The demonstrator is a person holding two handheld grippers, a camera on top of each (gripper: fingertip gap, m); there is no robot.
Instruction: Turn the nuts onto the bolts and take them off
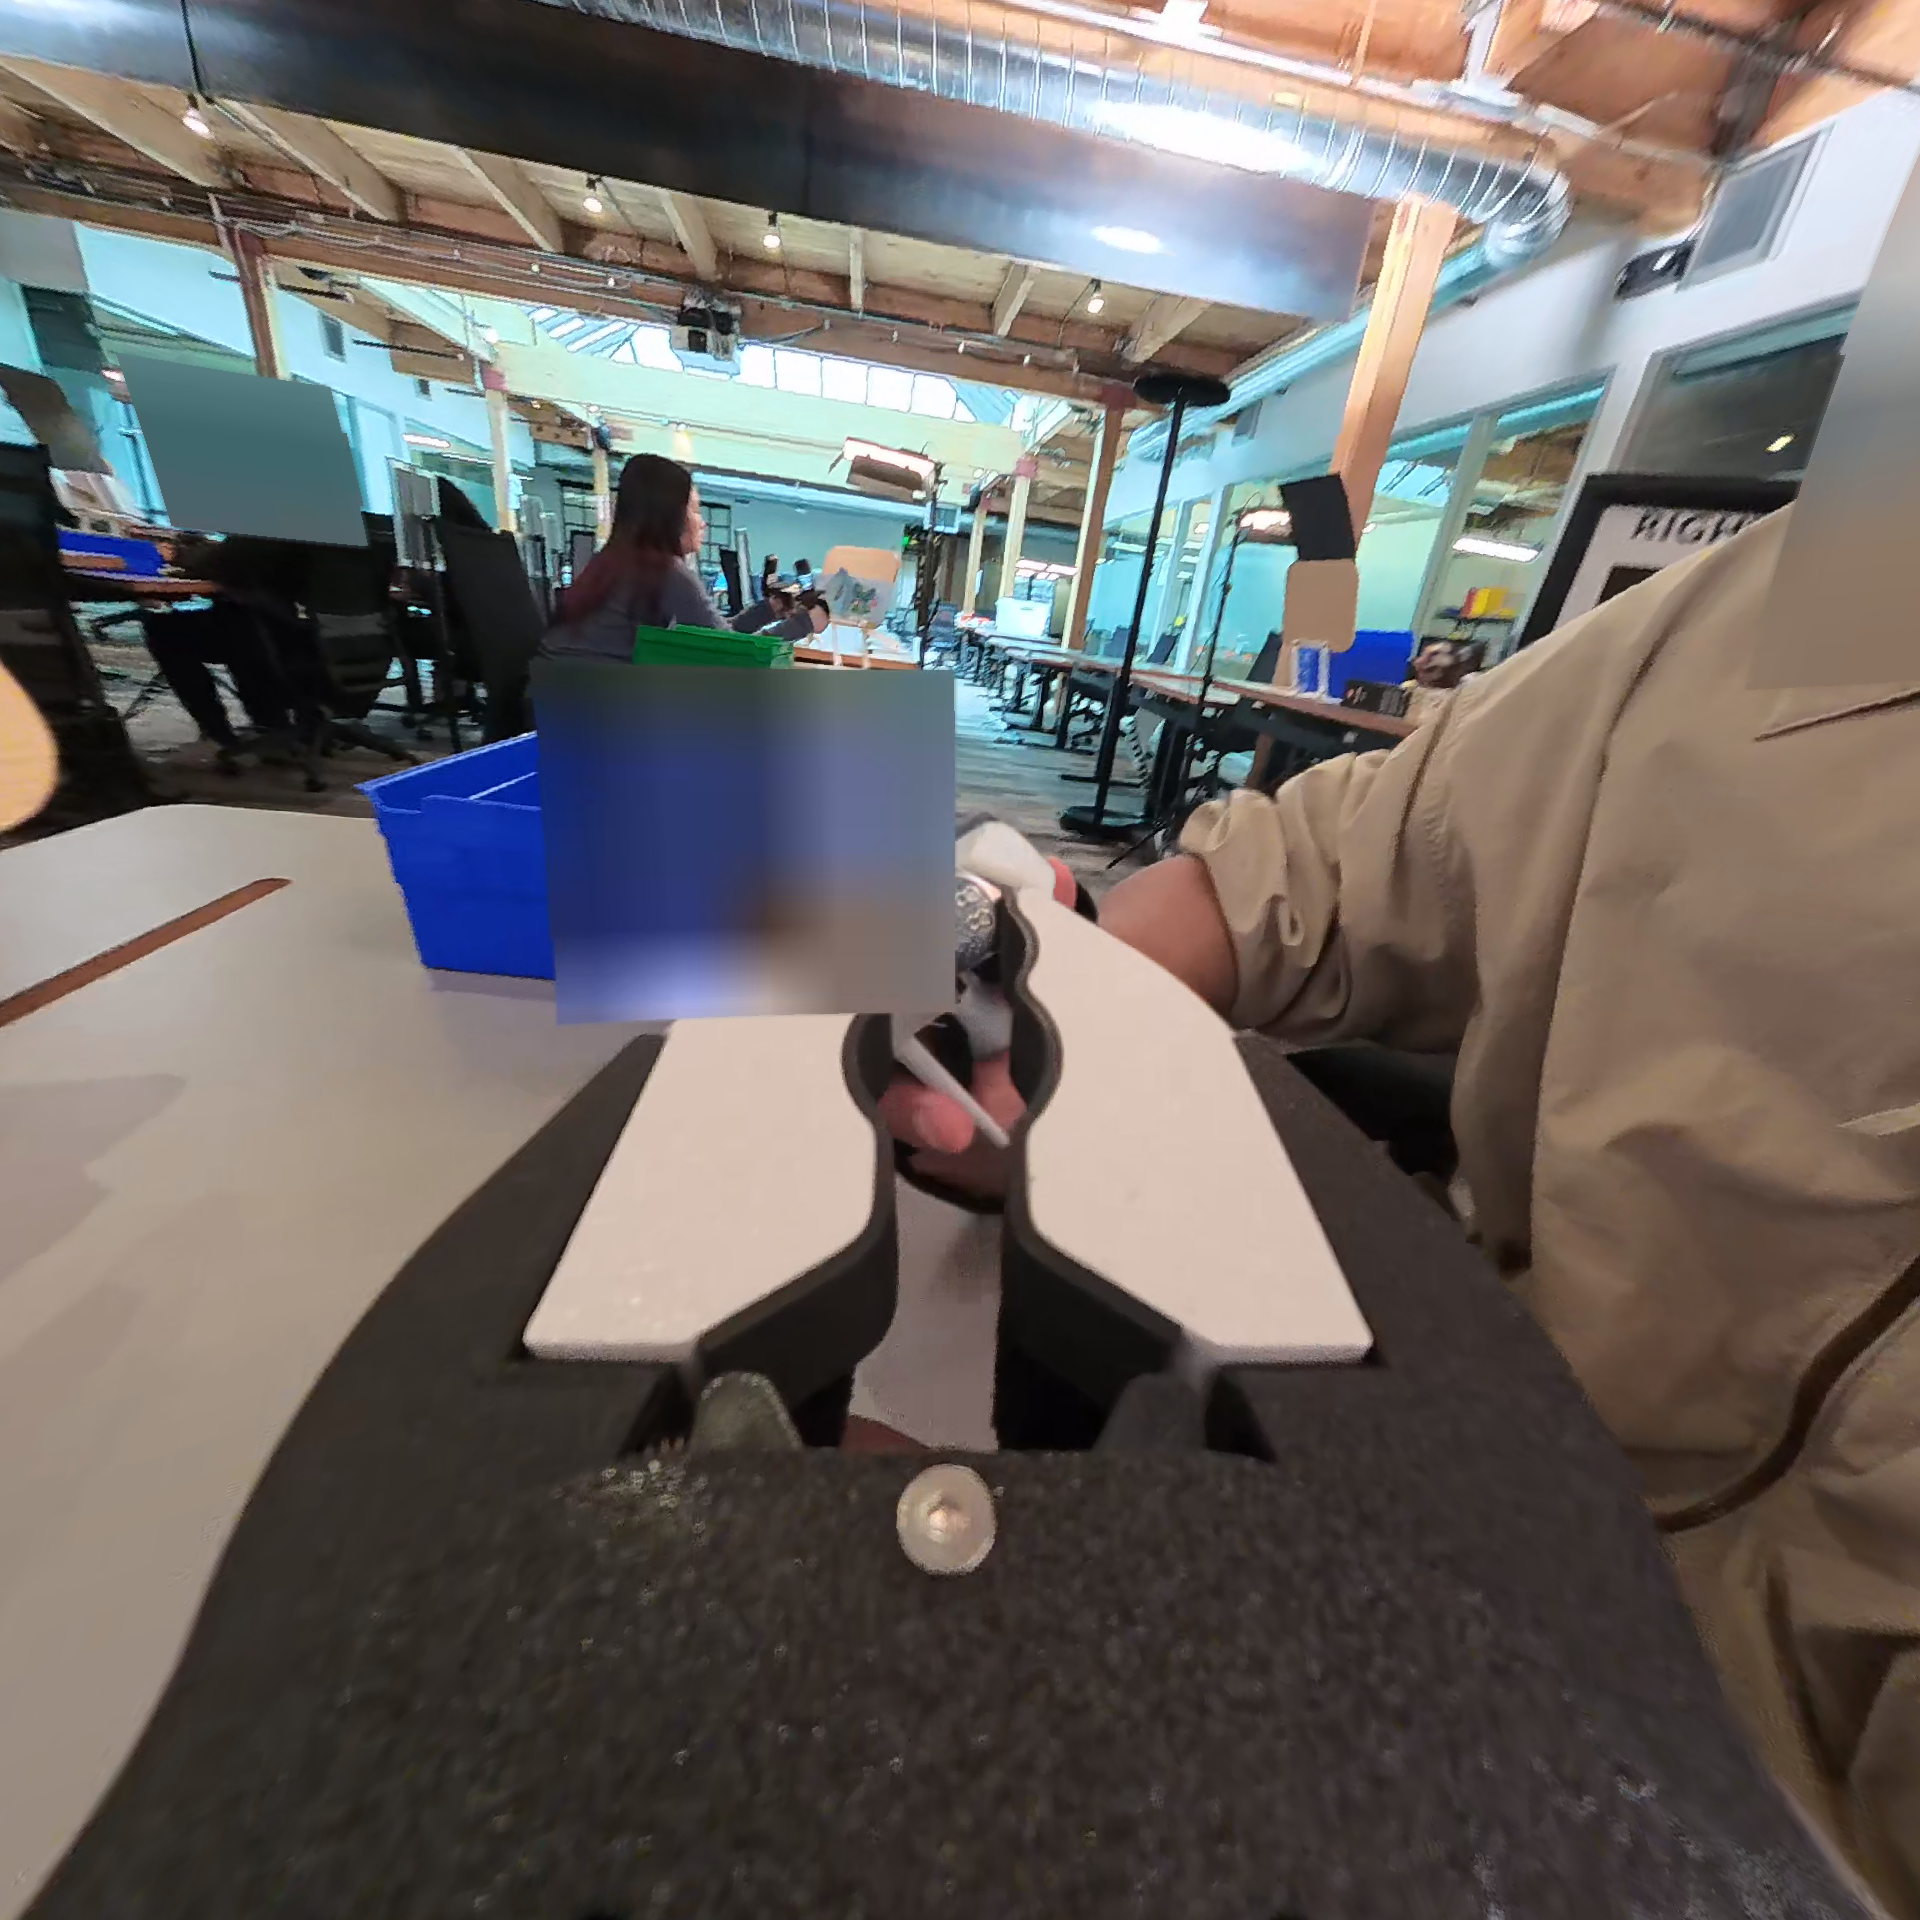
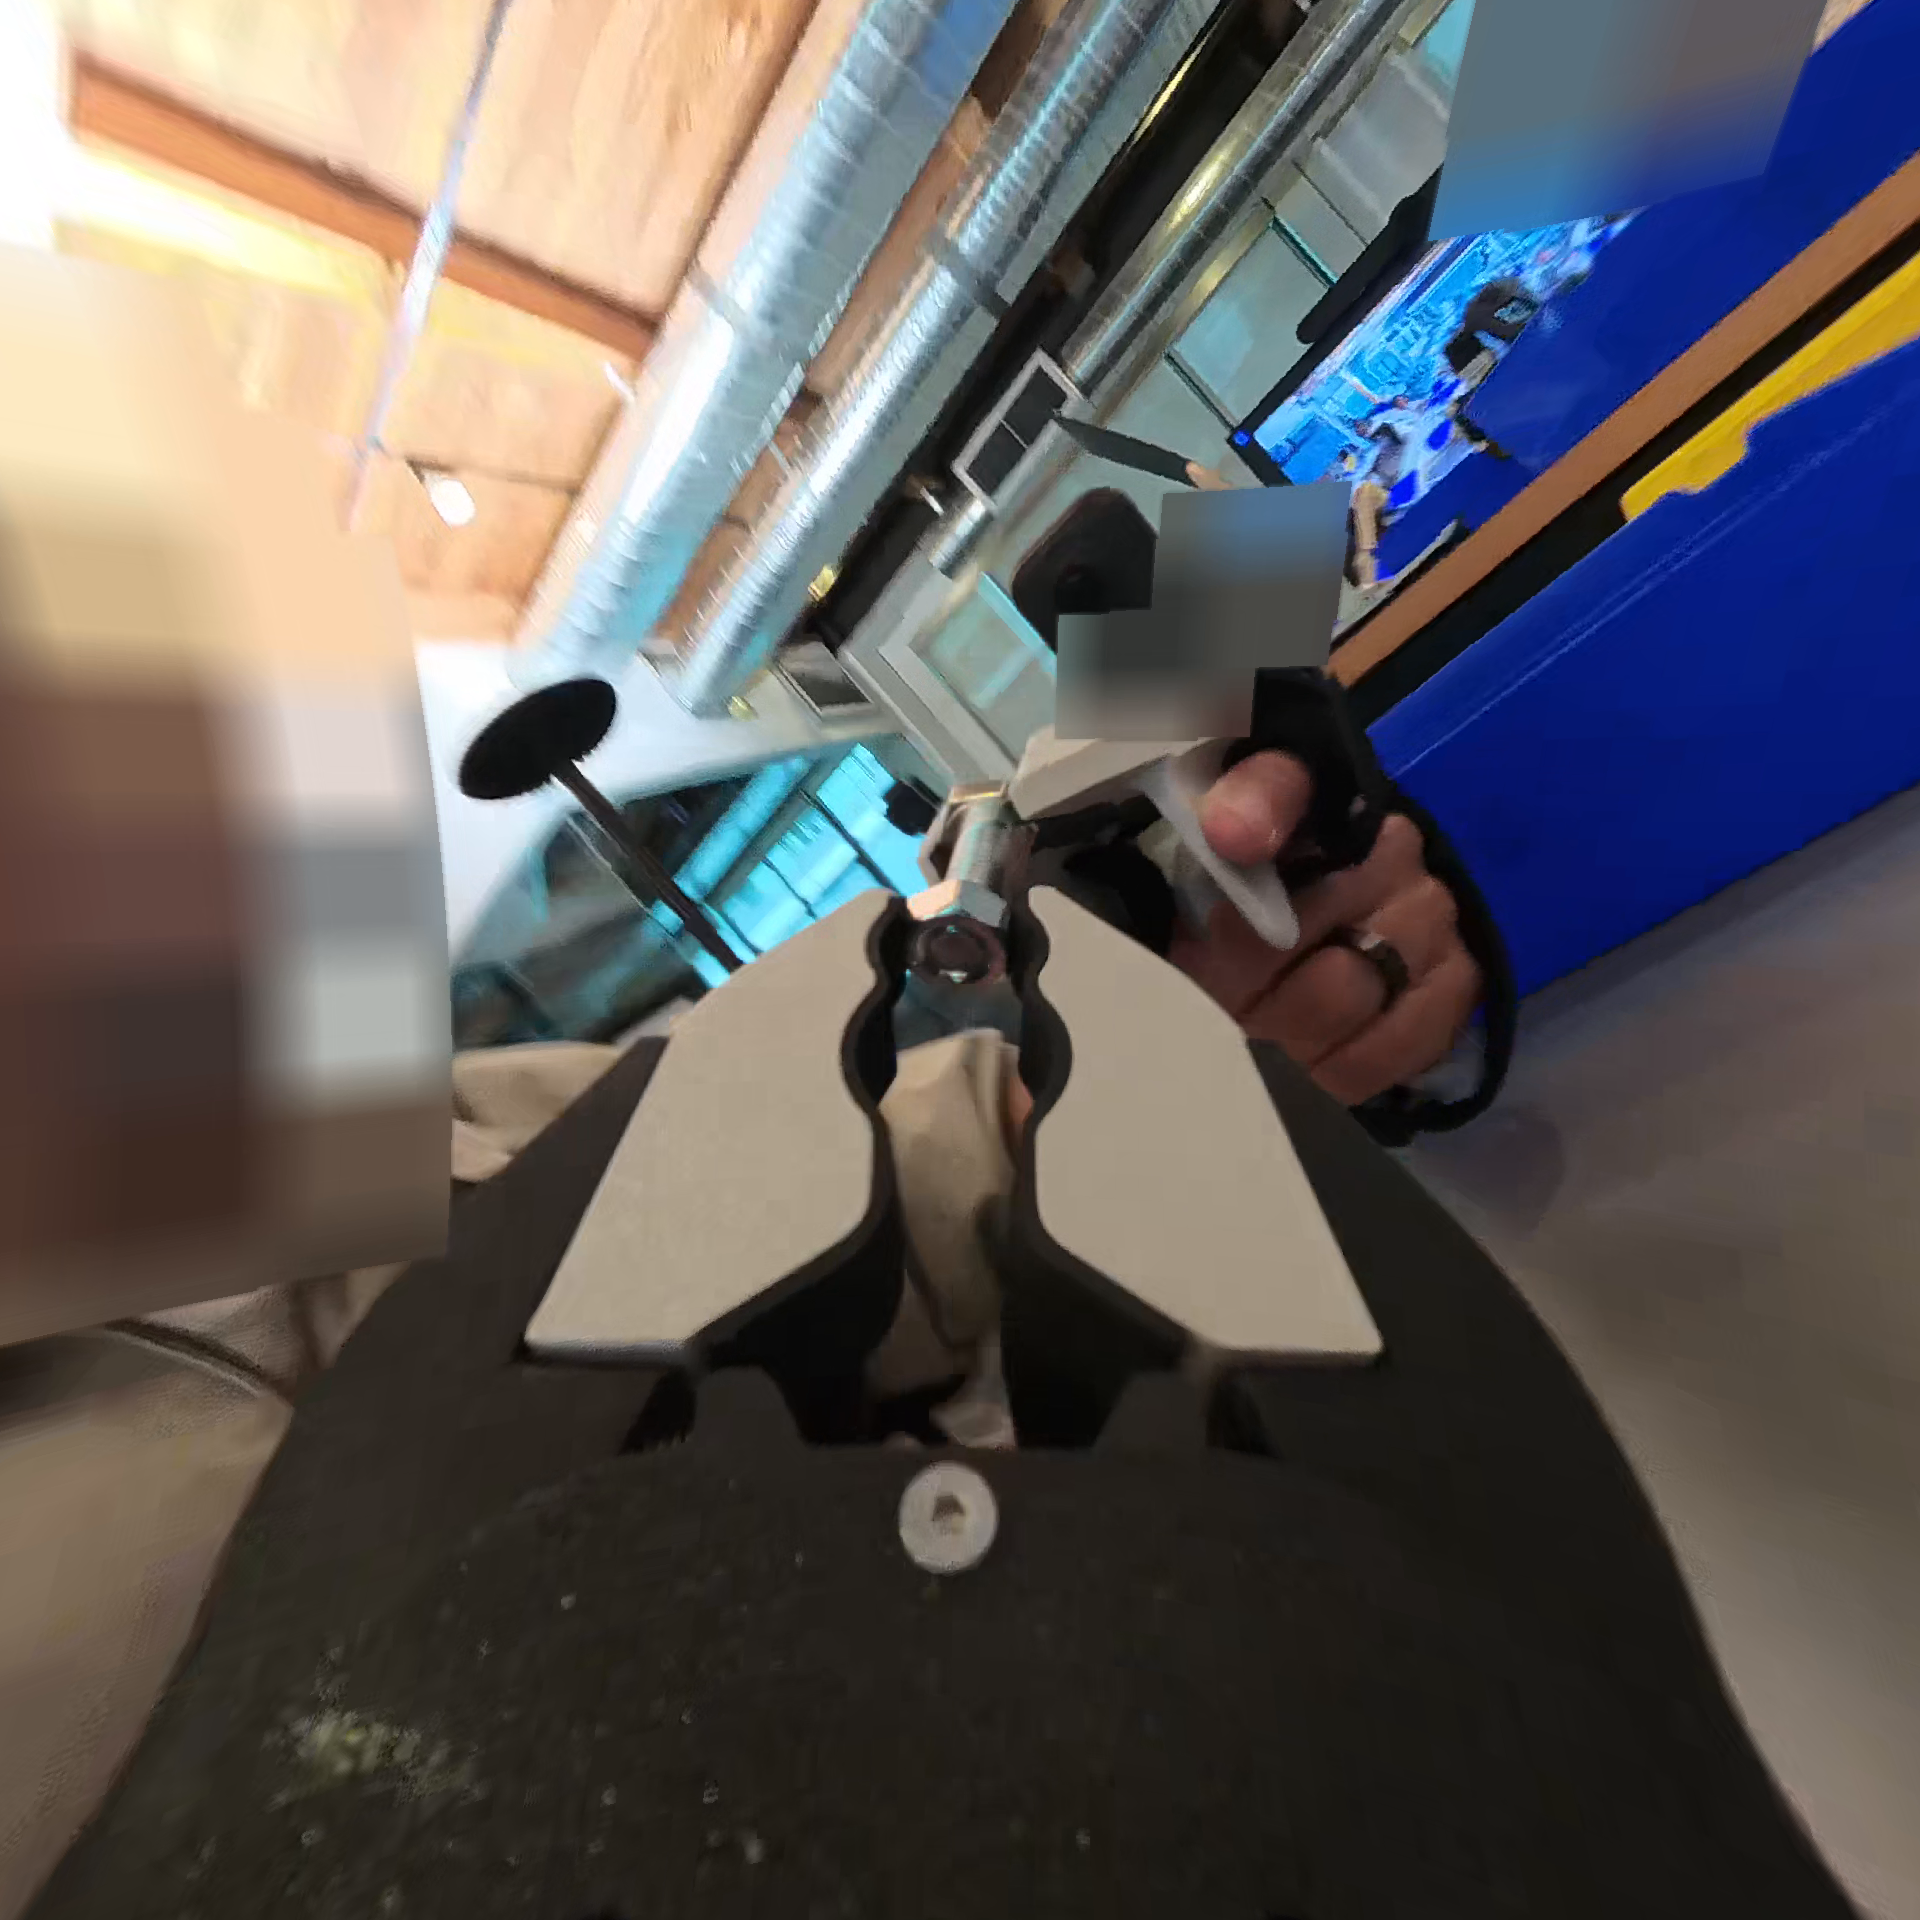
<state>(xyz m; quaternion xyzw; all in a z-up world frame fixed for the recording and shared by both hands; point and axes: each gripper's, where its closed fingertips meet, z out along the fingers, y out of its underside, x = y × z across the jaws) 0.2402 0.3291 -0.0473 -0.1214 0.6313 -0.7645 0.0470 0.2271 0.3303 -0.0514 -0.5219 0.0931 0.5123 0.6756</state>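
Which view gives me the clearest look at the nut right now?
The right wrist view. The nut faces the camera end-on between the right gripper jaws, on the bolt. The left wrist view shows only a sliver of metal beside a blurred patch.

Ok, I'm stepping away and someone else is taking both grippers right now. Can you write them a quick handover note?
Left gripper: fingers shut on the bolt, held up off the table.
Right gripper: fingers closed around the nut at the bolt's end.
Done: nut and bolt are together; how far it is threaded can't be seen.
Left: keep turning the nut, on or off unclear.
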